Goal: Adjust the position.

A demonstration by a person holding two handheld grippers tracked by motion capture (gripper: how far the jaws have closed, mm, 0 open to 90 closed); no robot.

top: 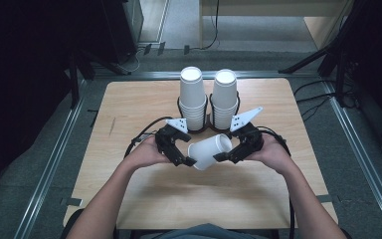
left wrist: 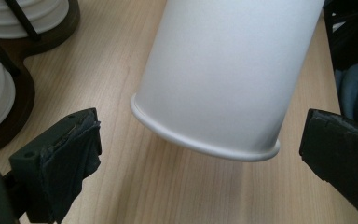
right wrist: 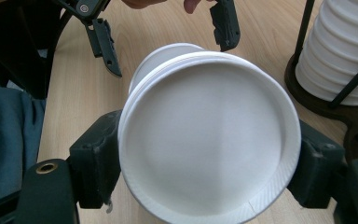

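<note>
cup (top: 210, 151): lying tilted above the table (top: 144, 199), in front of the holder stacks (top: 209, 99)
right gripper (right wrist: 209, 172): jaws pressing on both sides of its base
left gripper (left wrist: 200, 149): jaws standing open, rim between them, not touching

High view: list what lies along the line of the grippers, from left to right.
Person's left hand → left gripper, jaws open → white paper cup lying tilted → right gripper, clamped on the cup's base end → person's right hand.

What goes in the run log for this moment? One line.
right claw: shut on paper cup | left claw: open around cup mouth | two cup stacks behind
</note>
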